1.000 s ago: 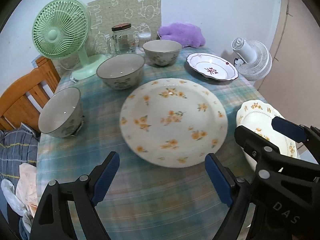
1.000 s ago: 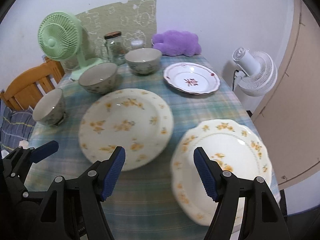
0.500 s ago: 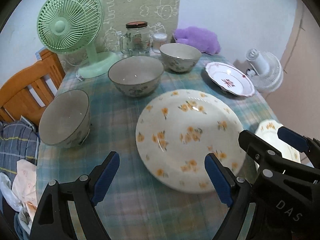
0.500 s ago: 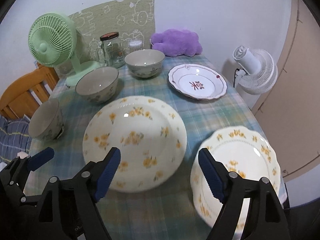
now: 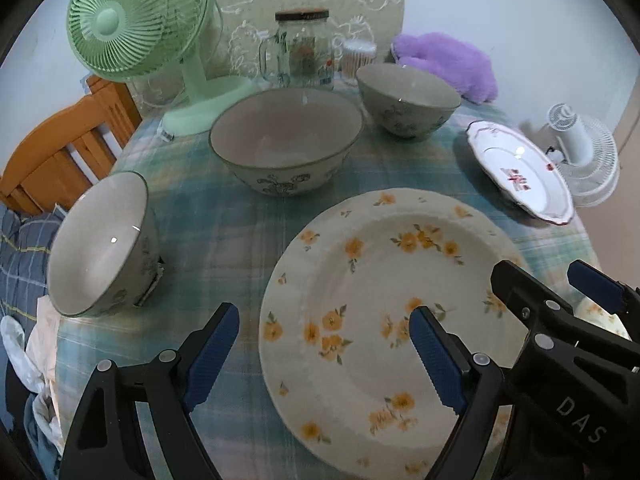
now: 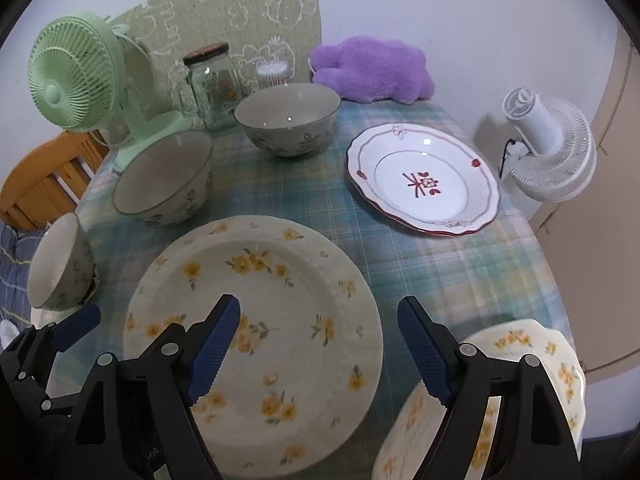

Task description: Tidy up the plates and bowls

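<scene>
A big cream plate with yellow flowers [image 5: 392, 312] [image 6: 256, 320] lies at the table's near side. My left gripper [image 5: 323, 313] hangs open over its left rim, nothing between the pads. My right gripper [image 6: 318, 302] is open over the plate's right part, also empty. A scalloped yellow-flower plate [image 6: 520, 360] sits at the front right edge, partly behind my right finger. Farther right lies a white plate with a red motif [image 5: 520, 172] [image 6: 424, 180]. Three grey-rimmed bowls stand left and back: near left bowl [image 5: 100, 244] [image 6: 60, 264], middle bowl [image 5: 286, 140] [image 6: 164, 172], far bowl [image 5: 408, 98] [image 6: 288, 118].
On the checked tablecloth [image 5: 224, 232], a green fan [image 5: 132, 20], a glass jar [image 5: 304, 48] and a purple plush [image 5: 444, 64] line the back by the wall. A white fan [image 5: 580, 152] stands off the right edge. A wooden chair [image 5: 60, 148] and bedding are at the left.
Both grippers came forward and lower over the table, so the dishes loom larger. The left view swung toward the bowls. The right jaws widened slightly; the scalloped plate slid to the right view's corner.
</scene>
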`<state>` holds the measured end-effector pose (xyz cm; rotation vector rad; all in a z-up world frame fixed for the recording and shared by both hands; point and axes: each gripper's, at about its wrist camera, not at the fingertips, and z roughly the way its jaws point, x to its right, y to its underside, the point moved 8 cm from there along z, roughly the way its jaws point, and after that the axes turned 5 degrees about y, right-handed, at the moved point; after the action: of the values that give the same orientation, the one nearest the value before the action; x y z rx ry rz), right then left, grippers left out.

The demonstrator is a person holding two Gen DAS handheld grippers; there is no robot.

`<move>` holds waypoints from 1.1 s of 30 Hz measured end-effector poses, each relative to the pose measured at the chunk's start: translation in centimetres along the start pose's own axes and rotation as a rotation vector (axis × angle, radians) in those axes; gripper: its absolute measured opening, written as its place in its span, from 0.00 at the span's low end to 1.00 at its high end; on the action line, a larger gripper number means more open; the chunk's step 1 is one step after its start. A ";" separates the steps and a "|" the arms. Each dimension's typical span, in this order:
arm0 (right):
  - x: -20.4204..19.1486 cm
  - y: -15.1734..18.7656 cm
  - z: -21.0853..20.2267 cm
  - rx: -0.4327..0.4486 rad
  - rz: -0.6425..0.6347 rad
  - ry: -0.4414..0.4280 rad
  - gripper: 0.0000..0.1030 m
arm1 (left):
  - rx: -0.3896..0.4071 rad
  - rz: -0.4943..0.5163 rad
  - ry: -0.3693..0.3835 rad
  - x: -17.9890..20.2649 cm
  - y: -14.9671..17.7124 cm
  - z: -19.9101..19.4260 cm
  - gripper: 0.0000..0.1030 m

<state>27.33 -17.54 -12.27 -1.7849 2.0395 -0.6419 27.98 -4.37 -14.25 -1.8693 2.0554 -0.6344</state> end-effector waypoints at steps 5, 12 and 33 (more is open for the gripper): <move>-0.1 -0.2 2.6 -0.043 -0.013 -0.004 0.81 | -0.036 -0.023 -0.015 -0.2 0.0 1.9 0.85; -0.1 -0.4 5.1 -0.084 -0.025 -0.007 0.81 | -0.071 -0.031 -0.026 -0.3 0.0 3.9 0.83; -1.0 1.8 4.7 -0.147 -0.031 0.031 0.71 | -0.083 0.035 -0.009 -1.0 1.9 2.2 0.82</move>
<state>28.57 -16.91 -17.22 -1.9028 2.1324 -0.5446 27.59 -3.58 -17.16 -1.8730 2.1338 -0.5395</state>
